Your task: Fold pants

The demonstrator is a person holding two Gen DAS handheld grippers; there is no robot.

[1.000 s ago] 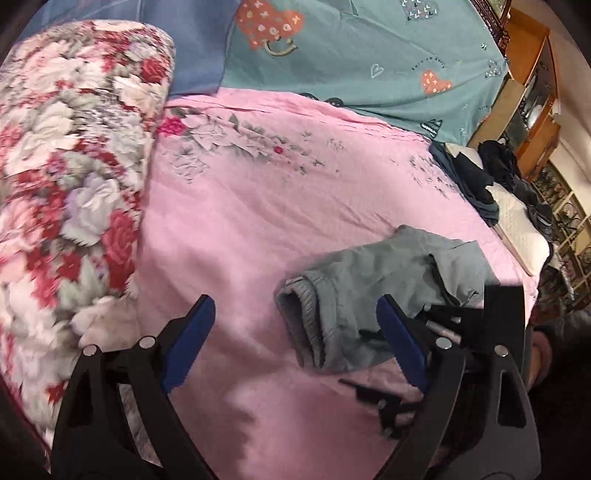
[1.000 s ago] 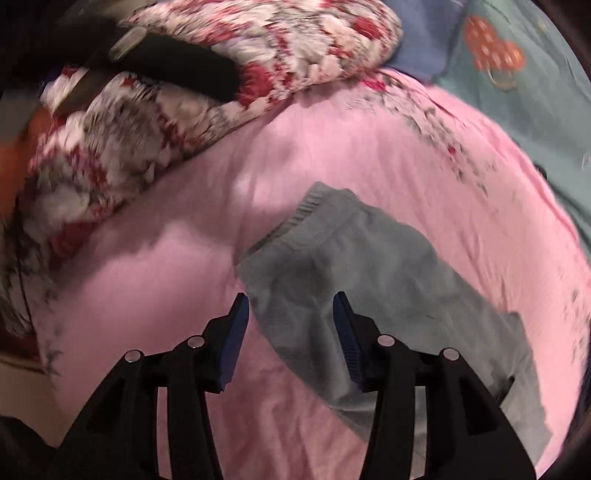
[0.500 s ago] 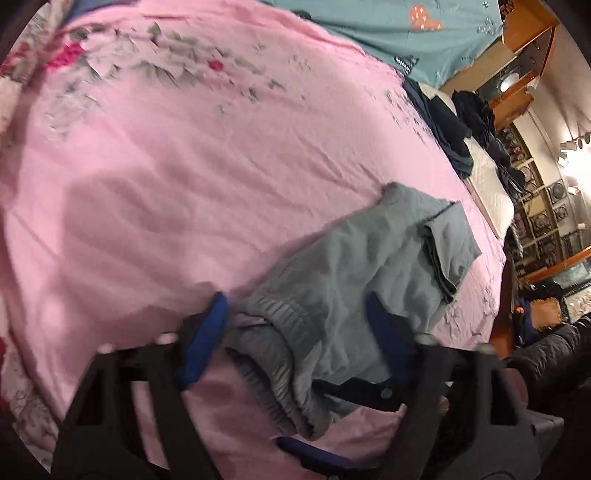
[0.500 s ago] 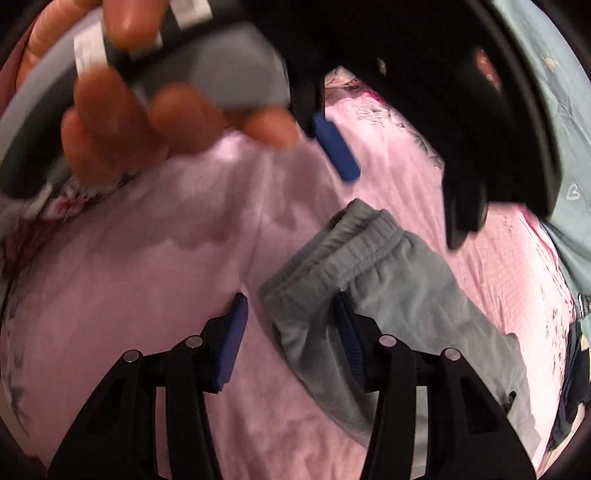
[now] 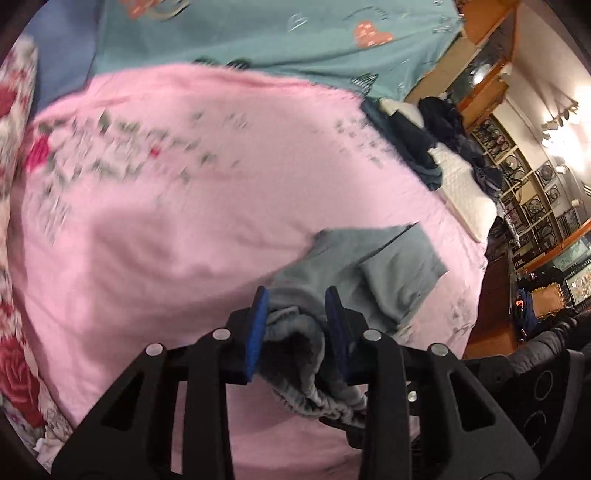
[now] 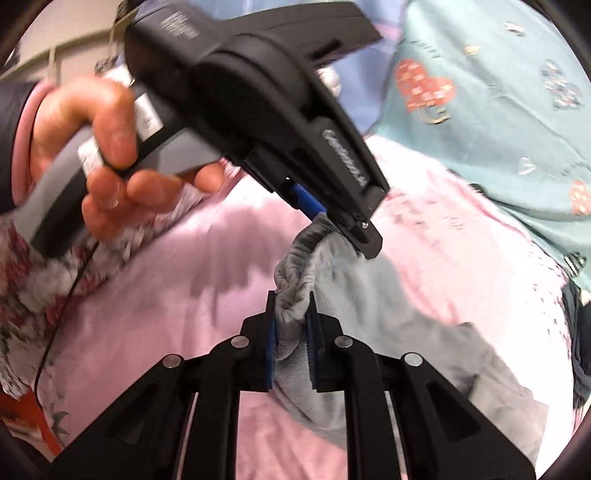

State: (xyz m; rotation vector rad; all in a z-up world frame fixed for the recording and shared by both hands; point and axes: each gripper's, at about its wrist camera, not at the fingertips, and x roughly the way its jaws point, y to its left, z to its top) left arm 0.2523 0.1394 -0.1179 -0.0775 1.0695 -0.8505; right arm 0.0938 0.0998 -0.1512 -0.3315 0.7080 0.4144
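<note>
Left wrist view: the left gripper (image 5: 297, 325) is closing its blue pads on the bunched elastic waistband of the grey pants (image 5: 373, 266), which lie on the pink bedspread (image 5: 184, 206) with their far end folded over; a teal sheet (image 5: 258, 33) lies beyond

Right wrist view: the right gripper (image 6: 291, 332) is closing too, its pads pinching the waistband just beside the other gripper's hold; a hand (image 6: 107, 147) grips the left tool above, and the pants trail off to the right across the bedspread
</note>
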